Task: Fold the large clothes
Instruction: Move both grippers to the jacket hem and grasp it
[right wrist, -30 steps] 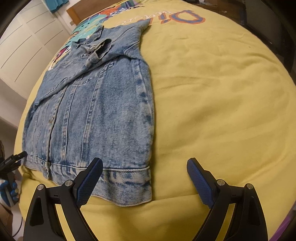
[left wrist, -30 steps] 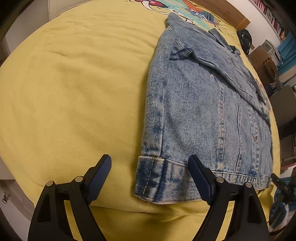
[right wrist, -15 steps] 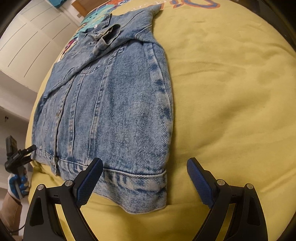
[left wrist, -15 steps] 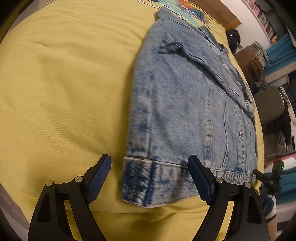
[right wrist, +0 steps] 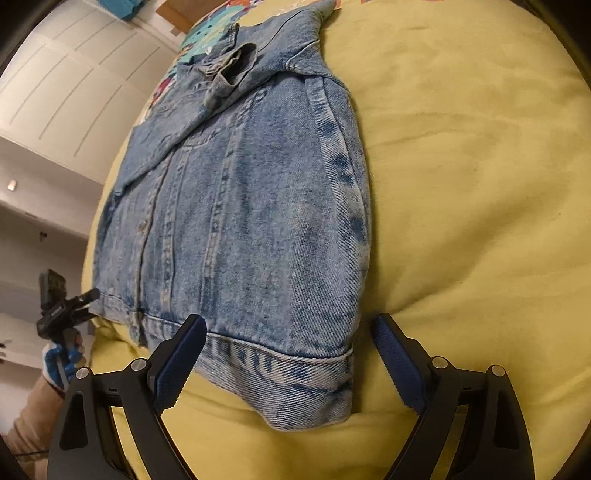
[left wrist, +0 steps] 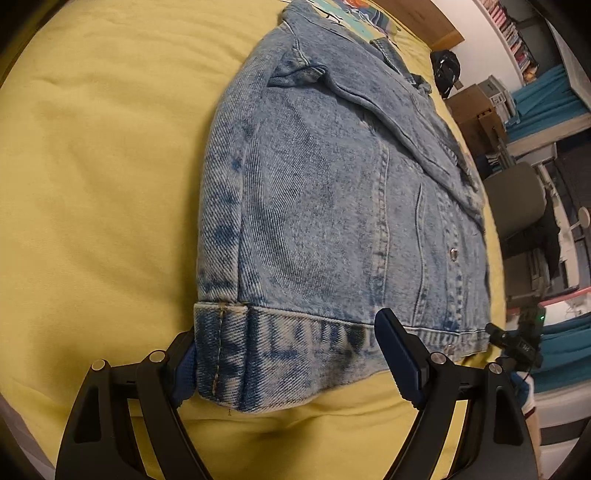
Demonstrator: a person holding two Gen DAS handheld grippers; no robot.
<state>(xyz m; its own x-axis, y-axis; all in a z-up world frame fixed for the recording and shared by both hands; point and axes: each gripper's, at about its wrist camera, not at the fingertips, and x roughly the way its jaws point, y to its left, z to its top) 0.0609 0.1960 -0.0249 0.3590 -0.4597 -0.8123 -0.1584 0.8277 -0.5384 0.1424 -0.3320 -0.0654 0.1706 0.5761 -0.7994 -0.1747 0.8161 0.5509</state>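
A light blue denim jacket [left wrist: 332, 206] lies flat on a yellow bed cover [left wrist: 99, 184], sleeves folded in, collar at the far end. My left gripper [left wrist: 291, 362] is open, its jaws straddling the jacket's near left hem corner [left wrist: 229, 354]. In the right wrist view the same jacket [right wrist: 251, 221] lies on the cover [right wrist: 472, 184]. My right gripper [right wrist: 288, 365] is open, its jaws straddling the near right hem corner [right wrist: 325, 384]. Each gripper shows small in the other's view, the right one [left wrist: 517, 343] and the left one [right wrist: 62, 310].
A colourful printed patch [left wrist: 354, 14] lies past the collar. An office chair [left wrist: 517, 199], boxes [left wrist: 476, 110] and shelves stand beyond the bed's right side. White wardrobe doors [right wrist: 66, 92] stand on its left side. The bed's near edge runs just below both grippers.
Both grippers have moved forward to the jacket's hem, so each open pair of fingers now sits around a hem corner. The jacket has not moved.
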